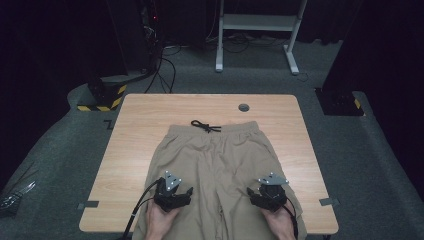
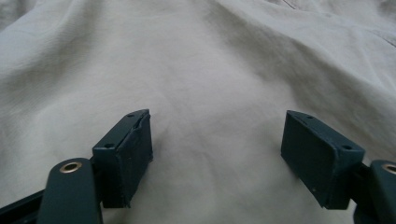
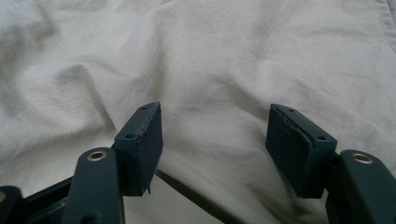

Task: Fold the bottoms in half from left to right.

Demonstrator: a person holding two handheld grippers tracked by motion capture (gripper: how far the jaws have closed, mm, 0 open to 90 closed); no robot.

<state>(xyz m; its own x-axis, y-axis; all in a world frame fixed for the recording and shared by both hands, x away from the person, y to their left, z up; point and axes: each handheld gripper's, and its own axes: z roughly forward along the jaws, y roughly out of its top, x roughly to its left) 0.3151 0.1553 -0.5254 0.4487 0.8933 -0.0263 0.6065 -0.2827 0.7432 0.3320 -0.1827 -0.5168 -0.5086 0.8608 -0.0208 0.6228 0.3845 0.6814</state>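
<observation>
At the near edge of the table (image 1: 125, 150), the left gripper (image 1: 176, 196) rested on the left leg of the khaki shorts (image 1: 215, 160) and the right gripper (image 1: 264, 196) on the right leg, each held from below by a hand. In both gripper views the jaws stood wide apart over wrinkled cloth, clamping nothing. The shorts lay flat at the table's middle, legs toward the near edge, waistband on the far side, with the black drawstring (image 1: 205, 126) just beyond it.
</observation>
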